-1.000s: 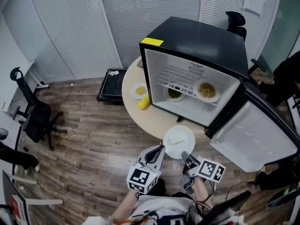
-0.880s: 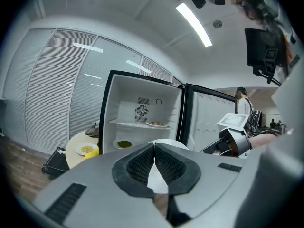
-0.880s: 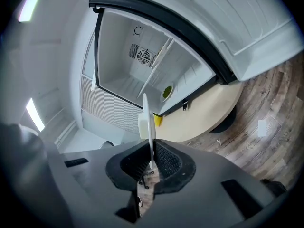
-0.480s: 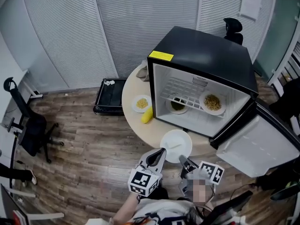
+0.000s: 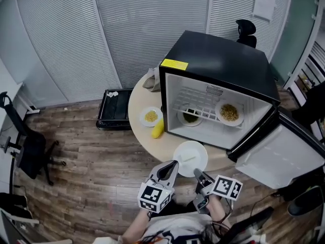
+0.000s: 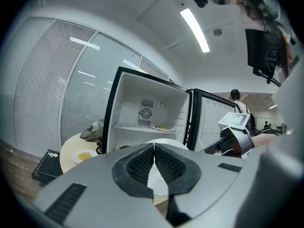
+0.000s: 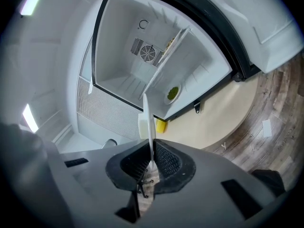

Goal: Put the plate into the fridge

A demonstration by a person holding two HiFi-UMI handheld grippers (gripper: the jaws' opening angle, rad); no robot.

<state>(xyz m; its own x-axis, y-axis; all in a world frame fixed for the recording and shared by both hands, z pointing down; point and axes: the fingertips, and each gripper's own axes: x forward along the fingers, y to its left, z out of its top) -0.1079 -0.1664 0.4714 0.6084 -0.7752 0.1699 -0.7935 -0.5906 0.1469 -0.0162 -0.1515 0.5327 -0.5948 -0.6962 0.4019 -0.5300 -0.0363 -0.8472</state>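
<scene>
At the near edge of the round table [image 5: 165,142], a white plate [image 5: 190,156] hangs level, just in front of the open fridge [image 5: 223,60]. The right gripper [image 5: 196,172] pinches the plate's rim at 5 o'clock. The right gripper view shows that rim edge-on, squeezed between the two pads. The left gripper [image 5: 174,163] sits at the plate's 7 o'clock with its tips pressed together and nothing between them. Whether they touch the plate cannot be told.

From the plate, the fridge opening lies at 12 to 1 o'clock. Its door [image 5: 279,161] stands swung wide at 3 o'clock, clear of the opening. Inside, a wire shelf [image 5: 203,103] carries a dish of green food [image 5: 191,116] on the left and a dish of yellow food [image 5: 229,113] on the right.

On the table at 10 o'clock sit a small dish [image 5: 151,116] with yellow food and a yellow cob-shaped thing [image 5: 158,128] just beside the fridge's corner. A grey bundle of cloth [image 5: 151,79] lies farther back, at 11 o'clock. A black tray [image 5: 114,108] rests on the wooden floor beyond the table. One office chair [image 5: 28,146] stands at 9 o'clock and another [image 5: 246,29] behind the fridge.

A yellow label [image 5: 174,64] is stuck on the fridge's top front corner, and a paper sheet [image 5: 265,0] hangs on the wall at 1 o'clock. The print on both is too small to read.
</scene>
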